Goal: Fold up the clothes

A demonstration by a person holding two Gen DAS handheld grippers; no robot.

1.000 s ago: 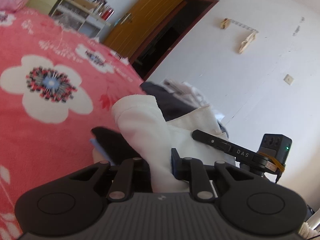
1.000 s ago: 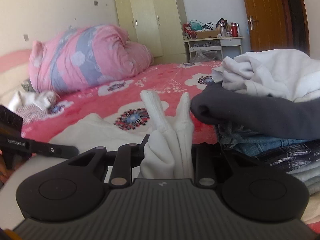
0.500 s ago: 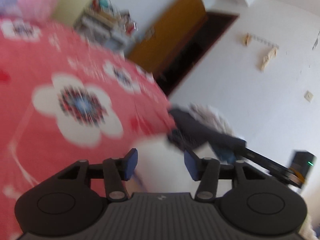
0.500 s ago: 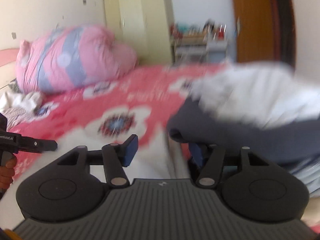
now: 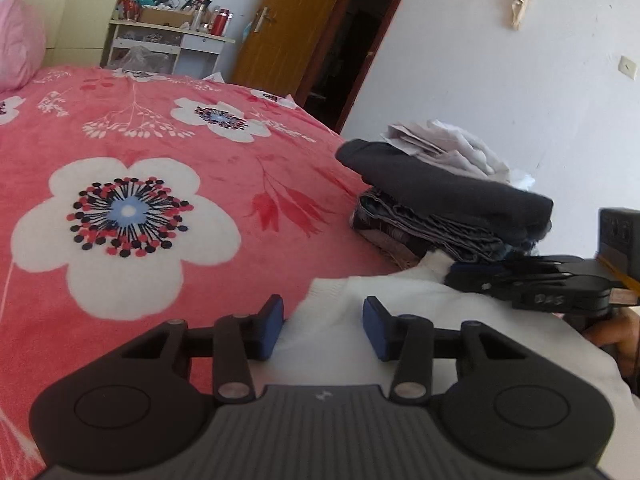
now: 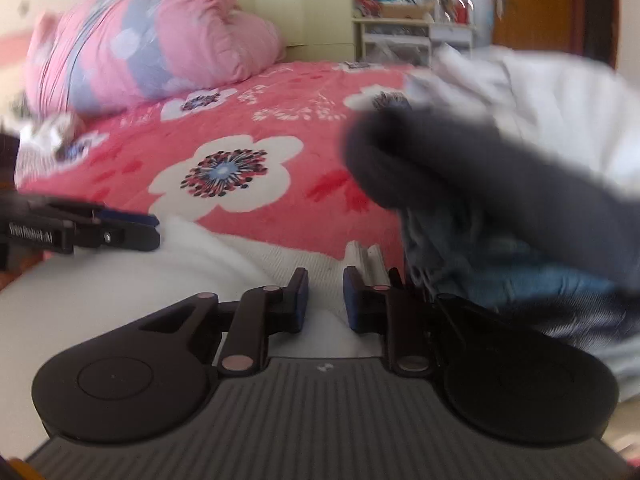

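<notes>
A white knit garment lies flat on the red flowered bedspread, under both grippers; it also shows in the right wrist view. My left gripper is open and empty just above the garment's edge. My right gripper is open and empty over the garment's right side, next to the stack; it shows in the left wrist view at the right. The left gripper shows in the right wrist view at the left.
A stack of folded clothes with a dark grey piece and white garments on top sits at the bed's right edge, close to my right gripper. A pink duvet bundle lies at the bed's head. A wardrobe, shelf and door stand behind.
Both grippers held up folds of the white garment a second ago. Both have let go and opened, and the garment now lies flat on the bed.
</notes>
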